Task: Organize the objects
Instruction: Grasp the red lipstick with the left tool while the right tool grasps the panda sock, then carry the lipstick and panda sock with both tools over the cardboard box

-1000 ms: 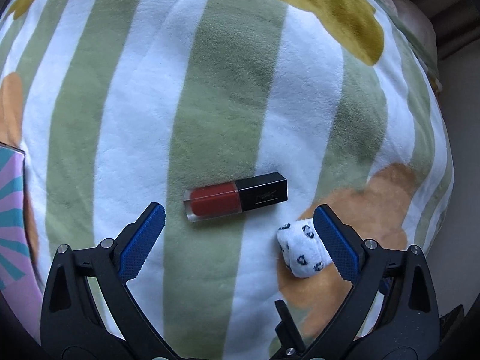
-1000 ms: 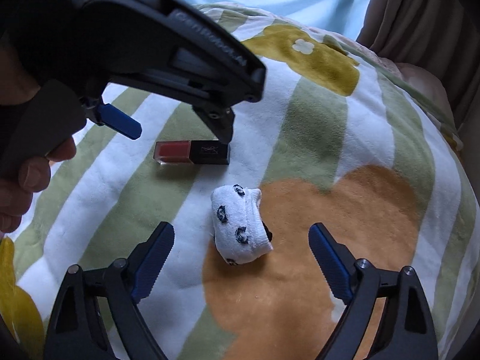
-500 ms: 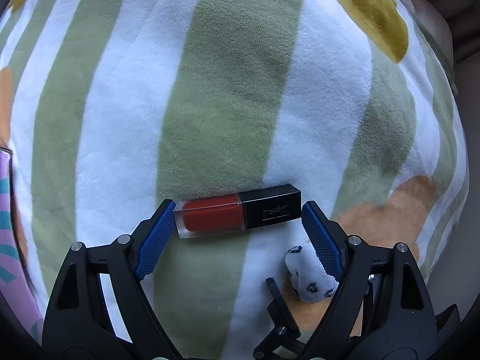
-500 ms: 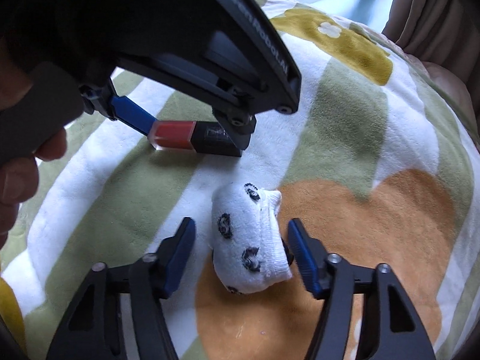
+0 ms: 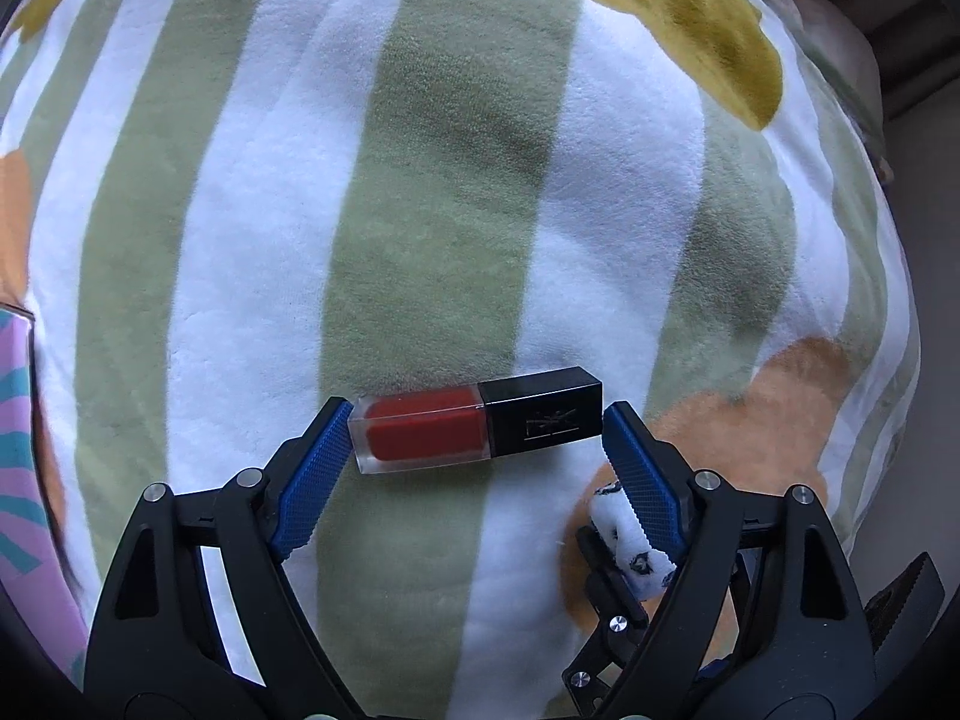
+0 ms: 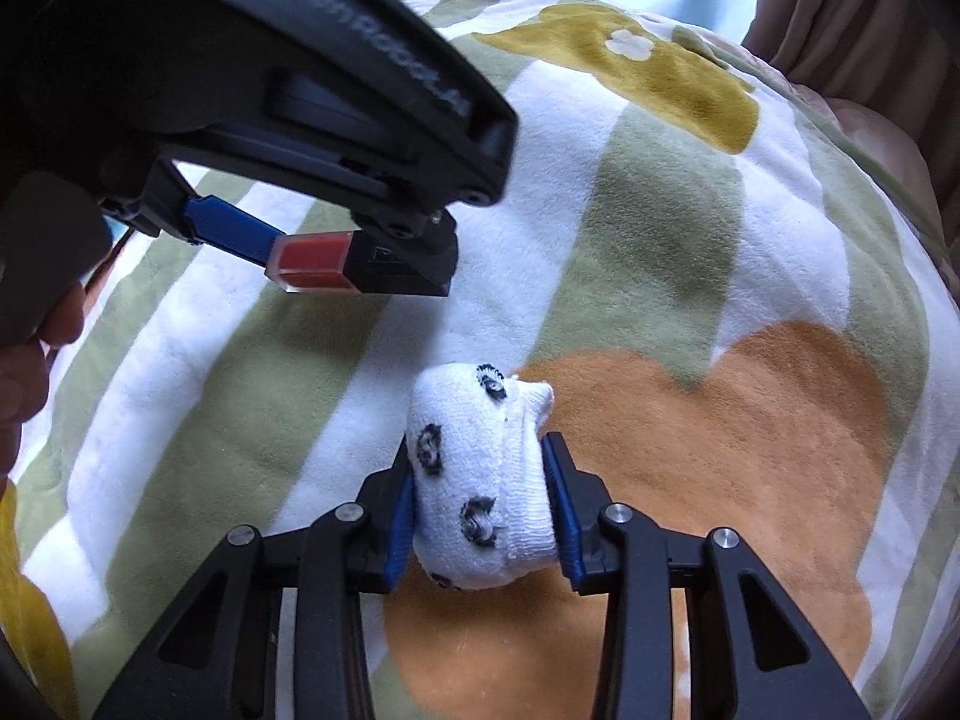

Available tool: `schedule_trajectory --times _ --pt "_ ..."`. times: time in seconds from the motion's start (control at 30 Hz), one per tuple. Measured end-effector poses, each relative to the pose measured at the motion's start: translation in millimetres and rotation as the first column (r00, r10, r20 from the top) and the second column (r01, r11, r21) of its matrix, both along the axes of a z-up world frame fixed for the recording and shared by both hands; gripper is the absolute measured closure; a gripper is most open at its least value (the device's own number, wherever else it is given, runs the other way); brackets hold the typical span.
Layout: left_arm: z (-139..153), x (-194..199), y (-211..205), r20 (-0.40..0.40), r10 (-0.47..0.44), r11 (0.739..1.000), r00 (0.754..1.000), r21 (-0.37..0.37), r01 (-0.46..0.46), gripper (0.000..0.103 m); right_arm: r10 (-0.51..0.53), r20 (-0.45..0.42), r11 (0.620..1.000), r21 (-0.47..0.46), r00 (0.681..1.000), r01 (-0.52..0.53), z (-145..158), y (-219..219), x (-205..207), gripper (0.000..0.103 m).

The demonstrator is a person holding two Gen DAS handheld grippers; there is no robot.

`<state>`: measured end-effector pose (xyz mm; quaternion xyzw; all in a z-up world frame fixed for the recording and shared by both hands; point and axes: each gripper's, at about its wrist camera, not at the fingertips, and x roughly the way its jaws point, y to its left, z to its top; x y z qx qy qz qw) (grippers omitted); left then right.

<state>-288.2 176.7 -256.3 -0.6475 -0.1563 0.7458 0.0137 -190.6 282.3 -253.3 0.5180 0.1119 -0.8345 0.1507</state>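
Observation:
A red liquid lipstick (image 5: 432, 435) with a black cap lies crosswise on the striped blanket (image 5: 420, 180). My left gripper (image 5: 477, 420) is shut on it, one blue pad at each end. The right wrist view shows that same lipstick (image 6: 324, 261) lifted slightly off the blanket in the left gripper (image 6: 360, 267). A rolled white sock (image 6: 480, 480) with dark prints sits between the pads of my right gripper (image 6: 478, 456). Its jaws are closing and both pads press the sock's sides. In the left wrist view the sock (image 5: 630, 546) peeks out behind the right finger.
The soft blanket (image 6: 660, 210) has green and white stripes with orange and mustard patches. A pink and teal patterned item (image 5: 18, 450) lies at the left edge. A person's hand (image 6: 30, 360) holds the left gripper. Brown curtains (image 6: 852, 12) hang at the far right.
The left gripper moved forward around the lipstick and closed onto its ends. The right gripper moved forward around the sock and narrowed until its pads squeezed it.

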Motion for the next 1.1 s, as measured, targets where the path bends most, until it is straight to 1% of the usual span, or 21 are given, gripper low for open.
schedule_trajectory --times 0.1,0.23,0.33,0.4,0.47,0.5,0.53,0.67,0.83,0.97,1.1 --pt "15 5 0 -0.032 -0.020 1.000 0.999 -0.009 0.020 0.020 -0.022 -0.004 1.000 -0.004 1.000 0.022 13 -1 3 0.067" --pt "41 16 -7 -0.079 -0.037 0.999 0.996 -0.021 0.035 0.020 -0.057 -0.030 0.998 -0.009 0.998 0.057 37 -1 8 0.067" --pt "55 32 -27 -0.118 -0.039 0.999 0.992 -0.025 0.036 0.020 -0.087 -0.053 0.996 -0.014 0.995 0.086 60 -5 15 0.067" --pt "72 42 -43 -0.143 -0.049 0.998 0.989 -0.037 0.045 0.020 -0.110 -0.063 0.994 -0.020 0.992 0.109 76 -5 18 0.067" --pt "84 44 -51 -0.166 -0.059 0.998 0.984 -0.048 0.051 0.020 -0.137 -0.069 0.990 -0.027 0.988 0.135 92 -8 22 0.067" --pt "94 52 -55 -0.180 -0.063 0.997 0.982 -0.050 0.055 0.020 -0.151 -0.069 0.988 -0.030 0.986 0.150 100 -12 27 0.067" --pt "100 53 -56 -0.192 -0.069 0.997 0.979 -0.053 0.060 0.020 -0.167 -0.070 0.986 -0.033 0.983 0.165 106 -11 21 0.067" --pt "127 78 -80 -0.228 -0.103 0.994 0.968 -0.045 0.095 0.020 -0.216 -0.068 0.976 -0.051 0.974 0.213 138 -22 36 0.067" --pt "161 116 -97 -0.278 -0.173 0.984 0.945 -0.090 0.154 0.020 -0.267 -0.060 0.963 -0.063 0.962 0.264 171 -36 58 0.067" --pt "185 145 -114 -0.309 -0.185 0.982 0.933 -0.105 0.160 0.020 -0.318 -0.048 0.946 -0.076 0.947 0.314 190 -44 72 0.067" --pt "199 173 -132 -0.329 -0.184 0.981 0.926 -0.115 0.154 0.020 -0.351 -0.038 0.935 -0.078 0.936 0.347 203 -52 86 0.067"
